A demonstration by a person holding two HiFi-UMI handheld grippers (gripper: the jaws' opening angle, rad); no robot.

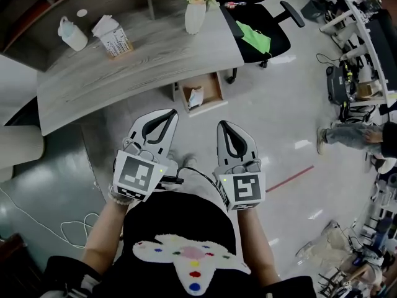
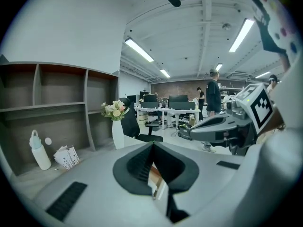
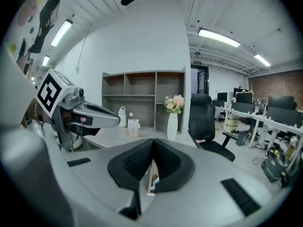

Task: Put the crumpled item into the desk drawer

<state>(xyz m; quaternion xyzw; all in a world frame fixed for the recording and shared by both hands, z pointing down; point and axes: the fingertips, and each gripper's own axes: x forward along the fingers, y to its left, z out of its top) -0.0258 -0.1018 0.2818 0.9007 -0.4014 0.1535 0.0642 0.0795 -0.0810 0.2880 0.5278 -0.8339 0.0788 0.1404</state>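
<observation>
Judging from how things lie, the main step looks done: the crumpled item, a pale wad with a touch of blue, sits inside the desk drawer, which stands pulled out beneath the front edge of the grey worktop. What seems left is closing the drawer, if the task calls for that, since it is open with its wooden walls in plain sight from above.

Neither claw is near it. The left claw and the right claw hang side by side in front of the person's chest, over the bare floor and well apart from the drawer. Both point forward toward the worktop and tip slightly downward, with their marker cubes facing up at the head camera. The forearms run straight back to the body, about parallel.

Each claw is clenched on nothing. In the left gripper view the dark pads meet in a closed seam, and the right gripper view shows the same joined pads with no object between them.

On the worktop a white bottle, a small printed pack and a vase of flowers stand untouched, and a black office chair is parked just beside its far end.
</observation>
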